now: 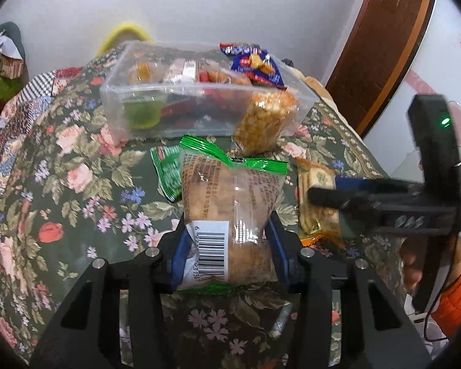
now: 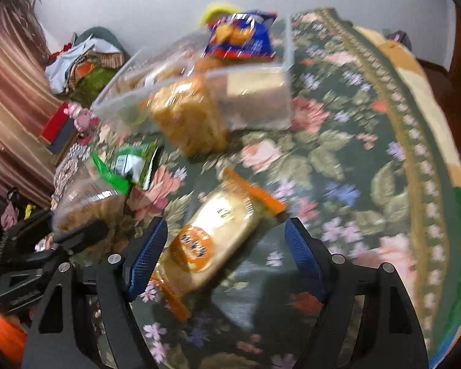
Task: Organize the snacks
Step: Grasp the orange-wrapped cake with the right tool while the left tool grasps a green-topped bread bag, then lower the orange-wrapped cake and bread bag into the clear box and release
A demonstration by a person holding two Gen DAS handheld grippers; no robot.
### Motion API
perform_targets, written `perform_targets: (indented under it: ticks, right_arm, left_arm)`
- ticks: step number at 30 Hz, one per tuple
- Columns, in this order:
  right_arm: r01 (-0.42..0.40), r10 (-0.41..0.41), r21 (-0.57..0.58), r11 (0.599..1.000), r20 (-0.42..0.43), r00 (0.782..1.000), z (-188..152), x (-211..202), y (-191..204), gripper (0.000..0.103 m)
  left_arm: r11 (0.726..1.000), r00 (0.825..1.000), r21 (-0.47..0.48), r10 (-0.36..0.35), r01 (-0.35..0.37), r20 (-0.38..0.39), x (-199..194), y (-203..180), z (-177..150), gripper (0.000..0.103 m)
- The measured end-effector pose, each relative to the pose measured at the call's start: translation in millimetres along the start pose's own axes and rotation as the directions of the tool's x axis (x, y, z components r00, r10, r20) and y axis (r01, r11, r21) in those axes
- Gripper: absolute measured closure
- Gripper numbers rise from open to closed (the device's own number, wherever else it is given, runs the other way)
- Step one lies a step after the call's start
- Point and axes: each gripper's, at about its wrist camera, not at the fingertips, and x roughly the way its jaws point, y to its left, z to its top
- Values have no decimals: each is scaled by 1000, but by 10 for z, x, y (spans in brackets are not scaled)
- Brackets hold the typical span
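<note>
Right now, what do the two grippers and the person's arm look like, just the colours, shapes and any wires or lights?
Both grippers, the left gripper and the right gripper, are black plastic frames with triangular cut-outs and silver bolt heads. Their jaws carry blue textured pads. Seen from the left camera, the right one has a tall black post with a small green light and a thin black cable. The sleeve is bright orange.

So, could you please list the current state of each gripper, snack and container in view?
Left gripper: shut on green-edged clear cracker packet.
Right gripper: open, around orange-gold biscuit packet lying on the cloth.
Clear plastic box: lidless, partly filled.
Small green packet: lying flat.
</note>
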Motion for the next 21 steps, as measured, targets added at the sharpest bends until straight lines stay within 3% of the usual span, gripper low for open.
perform_targets:
  ticks: [2,4,7,14,21]
  right_arm:
    - [16,-16,-13,1000,-1,1000,-28,52,58,32]
    - [35,-35,-40,999,7,999,-47,52,107,53]
    - [40,-39,-62,997,8,999,-52,49,117,69]
    - [50,-46,-74,996,55,997,-24,-149,38,72]
    - [53,-38,-91,994,157,987,263,-428,66,72]
  left_arm:
    - [1000,1000,9,14,-14,20,-56,-7,23,56]
    - [1000,999,8,18,-18,37,-117,7,46,56]
    - [1000,998,-1,19,-19,54,-174,38,81,56]
    - [999,995,-17,29,-27,93,-243,66,227,56]
    - [999,987,-17,53,-51,152,-319,87,483,56]
